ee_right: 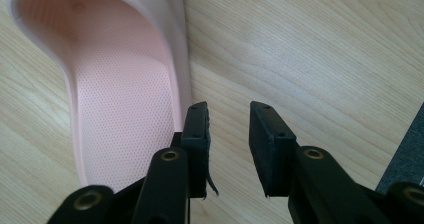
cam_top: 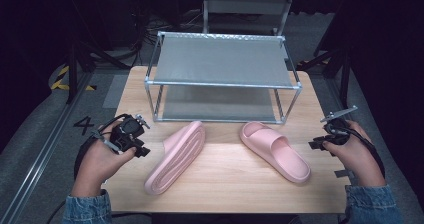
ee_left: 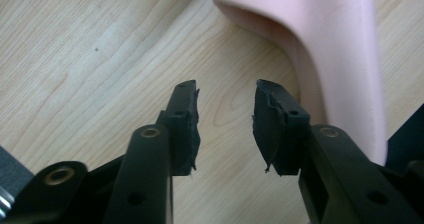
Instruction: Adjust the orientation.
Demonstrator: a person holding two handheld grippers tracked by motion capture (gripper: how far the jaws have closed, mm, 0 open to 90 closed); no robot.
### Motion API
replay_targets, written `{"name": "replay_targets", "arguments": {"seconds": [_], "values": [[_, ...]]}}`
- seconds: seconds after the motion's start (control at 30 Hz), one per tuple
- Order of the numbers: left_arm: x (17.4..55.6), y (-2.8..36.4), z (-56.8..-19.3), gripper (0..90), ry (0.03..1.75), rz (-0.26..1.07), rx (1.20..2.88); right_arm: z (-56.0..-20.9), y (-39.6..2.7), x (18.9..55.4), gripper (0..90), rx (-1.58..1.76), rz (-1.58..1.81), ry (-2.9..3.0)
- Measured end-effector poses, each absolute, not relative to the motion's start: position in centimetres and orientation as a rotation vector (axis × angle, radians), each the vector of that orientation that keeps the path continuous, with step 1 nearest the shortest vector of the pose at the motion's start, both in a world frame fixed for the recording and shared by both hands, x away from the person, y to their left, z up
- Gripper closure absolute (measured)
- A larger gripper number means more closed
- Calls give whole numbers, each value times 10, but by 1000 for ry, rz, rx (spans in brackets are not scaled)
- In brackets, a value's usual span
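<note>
Both claws (ee_left: 225, 121) (ee_right: 229, 134) half-open — empty

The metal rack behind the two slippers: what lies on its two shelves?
The rack's top shelf is bare grey fabric. The lower shelf looks bare too, though the top shelf hides its back part.
</note>
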State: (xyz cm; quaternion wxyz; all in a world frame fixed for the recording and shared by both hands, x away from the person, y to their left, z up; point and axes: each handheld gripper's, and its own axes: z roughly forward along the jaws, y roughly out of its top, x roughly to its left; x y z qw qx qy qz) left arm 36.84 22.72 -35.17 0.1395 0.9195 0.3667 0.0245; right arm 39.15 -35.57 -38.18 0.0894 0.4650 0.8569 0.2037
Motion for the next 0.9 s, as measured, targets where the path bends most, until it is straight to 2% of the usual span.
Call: {"name": "replay_targets", "arguments": {"seconds": [0.07,0.23,0.3,0.43,0.9], "values": [[367,227,-349,676,1049,29,2636,-383,-355,392,701,1378,608,2552],[368,223,-345,777,1036,-23,2594,-383,-352,390,697,1385,630,2562],[370,217,-346,790,1110,3,2596,-382,-352,389,699,1386,635,2558],[374,209,-349,896,1101,-19,2579,-382,-354,388,689,1381,636,2550],[375,179,-345,897,1020,-39,2565,-385,-353,386,678,1391,634,2546]]}}
